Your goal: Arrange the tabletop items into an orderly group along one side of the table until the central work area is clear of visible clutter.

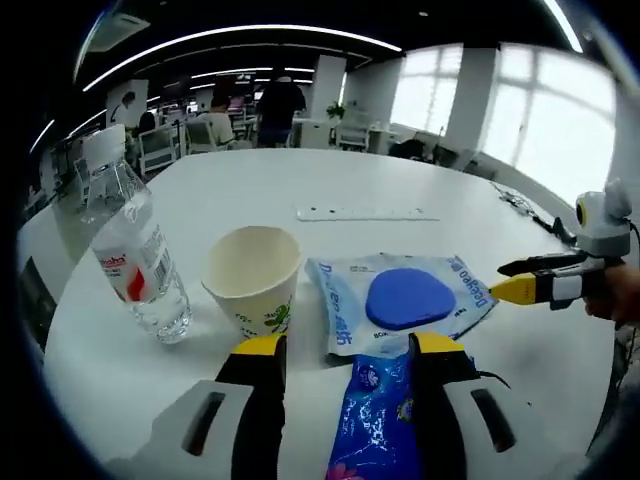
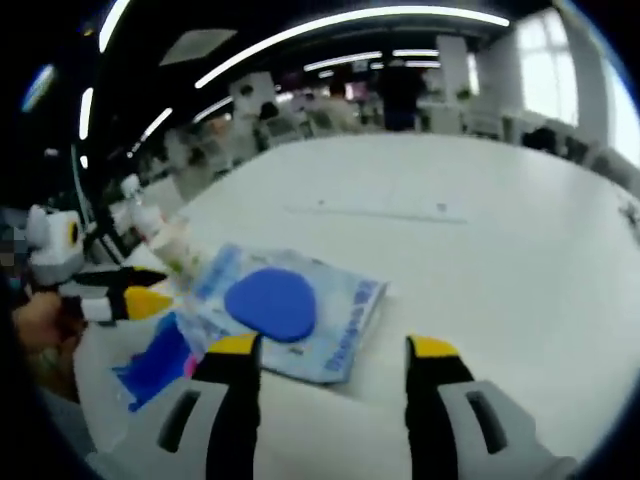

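In the left gripper view, the left gripper (image 1: 340,352) stands nearest, its two yellow-tipped jaws apart, and a glossy blue packet (image 1: 372,415) lies on the white table (image 1: 400,180) between them; whether the jaws touch it cannot be told. Just beyond the left jaw a paper cup (image 1: 254,275) stands upright with its mouth open. To the left of the cup a clear water bottle (image 1: 128,240) with a white cap and a red and white label stands upright, close to the cup but apart from it. To the right of the cup a pale blue pouch (image 1: 400,300) with a dark blue round patch lies flat, its near edge touching or overlapping the far end of the blue packet. At the right edge the right gripper (image 1: 515,290) reaches in, held by a hand (image 1: 610,300), its yellow tip close to the pouch's right corner. Farther back a long white strip (image 1: 367,213) lies flat across the table. Beyond the table is an open office with chairs and a standing person (image 1: 278,105).

In the right gripper view, the right gripper (image 2: 333,350) has its jaws wide apart over bare table, holding nothing, the pouch (image 2: 290,310) just beyond its left jaw.
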